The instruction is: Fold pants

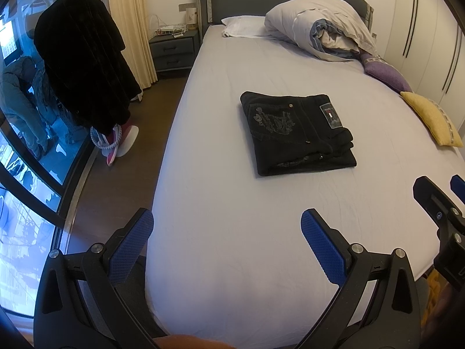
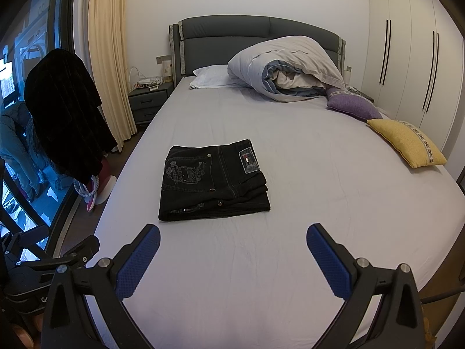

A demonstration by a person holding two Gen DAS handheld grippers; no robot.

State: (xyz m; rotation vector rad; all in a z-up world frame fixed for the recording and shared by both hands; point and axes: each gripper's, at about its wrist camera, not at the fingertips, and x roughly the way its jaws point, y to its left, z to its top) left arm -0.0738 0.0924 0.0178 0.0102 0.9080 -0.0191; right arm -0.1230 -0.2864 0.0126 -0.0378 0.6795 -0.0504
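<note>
The black jeans [image 2: 213,180] lie folded into a compact stack mid-bed [image 2: 319,203]. The left hand-held gripper [image 1: 226,244] and right hand-held gripper [image 2: 232,258] hover spread and empty. Judged finished; any tidying means pressing edges flat, not lifting.

Black pants [image 1: 296,133] folded into a compact stack on the bed [image 1: 232,232].

The pants — dark denim with pale contrast stitching — lie flat as a roughly rectangular bundle of several layers, the layered edges showing along the near side and right end. The top face shows a back pocket with grey embroidered lettering and a crest, small metal rivets, and a rectangular waistband patch near the right end. They rest on the light sheet around mid-bed — slightly towards the left edge.
</note>
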